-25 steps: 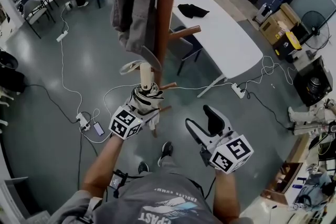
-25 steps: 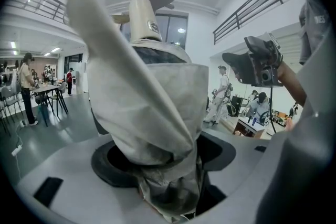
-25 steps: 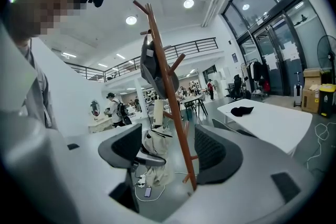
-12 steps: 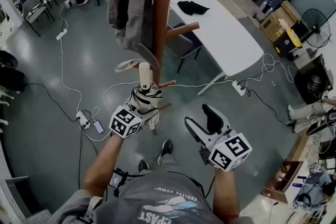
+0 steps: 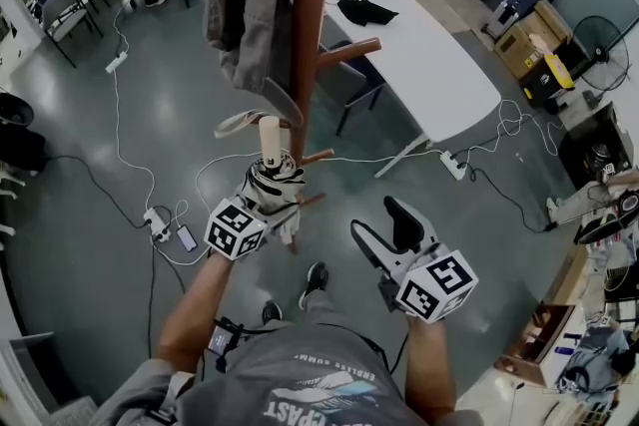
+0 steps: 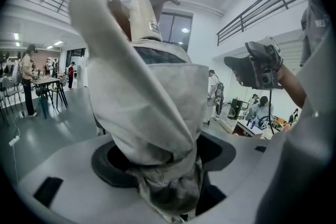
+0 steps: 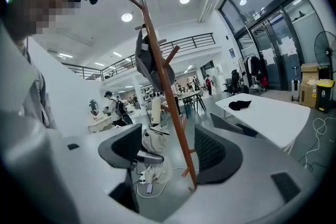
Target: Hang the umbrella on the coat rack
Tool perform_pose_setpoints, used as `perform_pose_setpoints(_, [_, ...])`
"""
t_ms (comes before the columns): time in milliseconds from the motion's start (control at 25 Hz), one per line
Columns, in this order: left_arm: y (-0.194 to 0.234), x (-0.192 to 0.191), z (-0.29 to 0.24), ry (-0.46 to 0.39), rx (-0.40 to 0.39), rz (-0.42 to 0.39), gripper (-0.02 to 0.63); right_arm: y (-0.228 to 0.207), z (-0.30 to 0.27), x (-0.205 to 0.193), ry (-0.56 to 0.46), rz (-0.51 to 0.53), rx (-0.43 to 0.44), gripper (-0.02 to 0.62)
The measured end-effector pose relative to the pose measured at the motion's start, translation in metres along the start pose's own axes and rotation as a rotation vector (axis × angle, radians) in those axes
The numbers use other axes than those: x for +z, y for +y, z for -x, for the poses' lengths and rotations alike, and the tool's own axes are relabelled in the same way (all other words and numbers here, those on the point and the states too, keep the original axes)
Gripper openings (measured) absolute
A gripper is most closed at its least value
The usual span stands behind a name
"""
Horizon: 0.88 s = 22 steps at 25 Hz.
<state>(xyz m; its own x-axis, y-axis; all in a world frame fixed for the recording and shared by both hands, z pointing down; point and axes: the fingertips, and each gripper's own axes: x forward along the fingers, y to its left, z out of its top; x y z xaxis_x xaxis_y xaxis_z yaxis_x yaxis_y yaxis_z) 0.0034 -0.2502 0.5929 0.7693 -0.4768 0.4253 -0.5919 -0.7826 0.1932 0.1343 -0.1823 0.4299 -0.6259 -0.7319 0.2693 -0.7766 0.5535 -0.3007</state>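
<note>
Just beyond your left tool [image 5: 272, 195], clamped on the umbrella [image 5: 270, 140], the short peg [image 5: 319, 158] could let it slip; right tool [image 5: 384, 230] wide, empty.

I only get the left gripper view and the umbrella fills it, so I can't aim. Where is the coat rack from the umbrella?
Observer: In the head view the coat rack's pole stands just beyond the umbrella, slightly to its right.
Operator: Any free peg?
Observer: A bare peg sticks out on the pole's right side, higher up.
Operator: Is the other gripper free?
Observer: The right gripper is open, nothing between its fingers.
</note>
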Motion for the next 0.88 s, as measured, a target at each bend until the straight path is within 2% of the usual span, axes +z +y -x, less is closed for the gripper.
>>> perform_pose_setpoints(880, [0.009, -0.009, 0.012, -0.006, 0.011, 0.003, 0.325, 0.006, -0.01, -0.004, 0.022, -0.001, -0.001, 0.327])
